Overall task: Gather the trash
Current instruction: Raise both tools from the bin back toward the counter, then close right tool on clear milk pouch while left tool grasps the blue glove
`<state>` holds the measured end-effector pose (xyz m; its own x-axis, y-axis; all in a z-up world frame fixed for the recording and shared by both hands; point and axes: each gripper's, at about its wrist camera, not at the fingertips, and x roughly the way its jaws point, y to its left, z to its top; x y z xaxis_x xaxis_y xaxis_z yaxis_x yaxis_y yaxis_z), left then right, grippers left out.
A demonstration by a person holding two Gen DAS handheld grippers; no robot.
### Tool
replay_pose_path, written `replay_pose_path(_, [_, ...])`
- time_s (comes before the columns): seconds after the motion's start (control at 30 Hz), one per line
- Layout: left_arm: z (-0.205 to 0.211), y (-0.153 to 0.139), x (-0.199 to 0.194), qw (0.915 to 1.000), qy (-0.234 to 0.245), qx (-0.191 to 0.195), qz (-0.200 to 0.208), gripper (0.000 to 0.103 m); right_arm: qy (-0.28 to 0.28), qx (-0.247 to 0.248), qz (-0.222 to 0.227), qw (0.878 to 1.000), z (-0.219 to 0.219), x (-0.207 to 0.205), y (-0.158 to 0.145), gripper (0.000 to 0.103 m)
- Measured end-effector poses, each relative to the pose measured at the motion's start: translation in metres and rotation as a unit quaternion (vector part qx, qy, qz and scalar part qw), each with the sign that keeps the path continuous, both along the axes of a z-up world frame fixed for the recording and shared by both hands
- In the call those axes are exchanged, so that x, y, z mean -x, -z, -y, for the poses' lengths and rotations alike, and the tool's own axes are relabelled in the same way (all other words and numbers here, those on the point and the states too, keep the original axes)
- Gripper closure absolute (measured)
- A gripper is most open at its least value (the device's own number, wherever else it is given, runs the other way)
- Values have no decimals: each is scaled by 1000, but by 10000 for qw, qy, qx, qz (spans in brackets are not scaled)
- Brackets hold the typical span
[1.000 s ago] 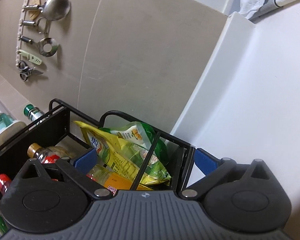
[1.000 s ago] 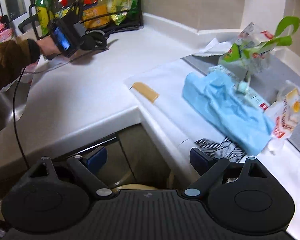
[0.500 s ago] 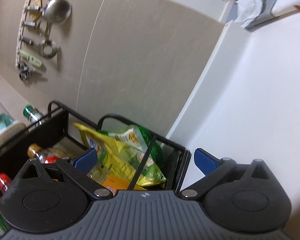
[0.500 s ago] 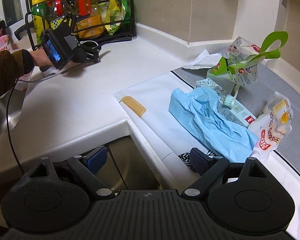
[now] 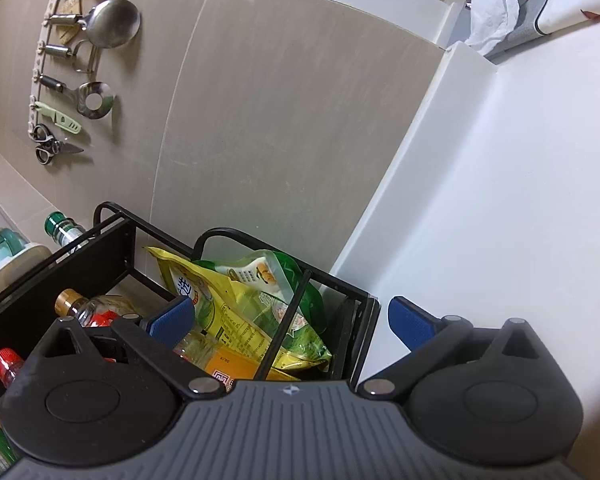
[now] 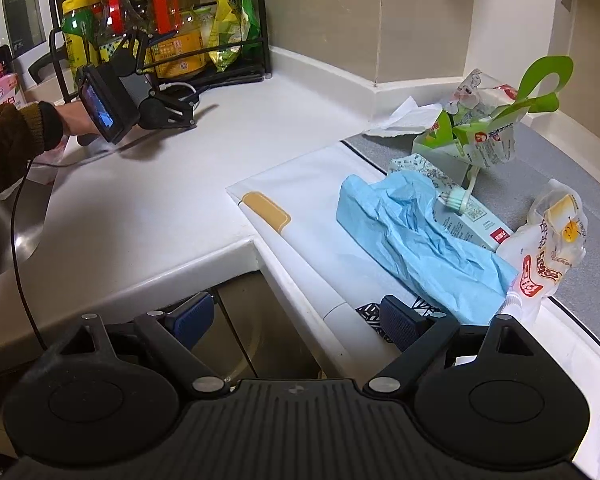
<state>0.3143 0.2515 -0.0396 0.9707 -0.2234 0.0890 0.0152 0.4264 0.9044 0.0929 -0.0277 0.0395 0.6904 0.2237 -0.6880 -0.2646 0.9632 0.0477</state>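
My right gripper [image 6: 296, 316] has its jaws wide with nothing between them; they straddle the front edge of the white counter [image 6: 148, 208], one blue pad over the dark gap below it, the other over a white mat [image 6: 308, 216]. Just beyond that pad the trash lies on the mat and the grey surface behind it: a crumpled blue sheet [image 6: 416, 236], a pale carton [image 6: 468, 224] partly buried under it, a toothbrush [image 6: 460, 200] resting head-down on the carton, a torn green-and-white package [image 6: 476, 132], a white wrapper with red print [image 6: 548, 256], and crumpled white paper [image 6: 404, 120] against the wall. At the lower right edge something is cut off; I cannot identify it. My left gripper [image 5: 288, 316] also has its jaws wide and empty, aimed at a black wire rack [image 5: 356, 320] in the counter corner. The rack holds yellow-green snack bags [image 5: 252, 300] and bottles [image 5: 76, 304], mostly hidden behind the gripper body. From the right wrist view a brown sleeve [image 6: 8, 140] carries that gripper, well apart from the trash.
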Motion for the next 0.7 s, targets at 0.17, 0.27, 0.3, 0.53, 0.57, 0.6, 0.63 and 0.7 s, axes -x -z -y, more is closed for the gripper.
replay_pose_path(0.17, [15,-10,21,9983,-199,-518,-205,0,87,-123,149,9998,6,7,-7,12])
replay_pose_path(0.27, [29,-26,46,9985,-183,-518,-30,0,188,-265,256,9991,17,18,-14,11])
replay_pose_path(0.3, [34,-35,55,9989,-141,-426,-105,0,238,-333,292,9987,24,23,-16,11])
replay_pose_path(0.53, [89,-94,103,9950,-302,23,-948,0,1122,-843,558,9885,87,52,-20,8])
replay_pose_path(0.57, [100,-102,110,9928,-336,139,-1144,0,1279,-974,584,9853,97,52,-19,8])
replay_pose_path(0.6, [109,-108,116,9904,-362,277,-1306,0,1441,-1100,584,9817,107,51,-18,8])
replay_pose_path(0.63, [118,-114,123,9873,-371,439,-1484,0,1555,-1263,610,9778,117,48,-17,8])
replay_pose_path(0.7, [137,-125,137,9773,-342,792,-1934,0,1917,-1558,629,9670,138,36,-16,8])
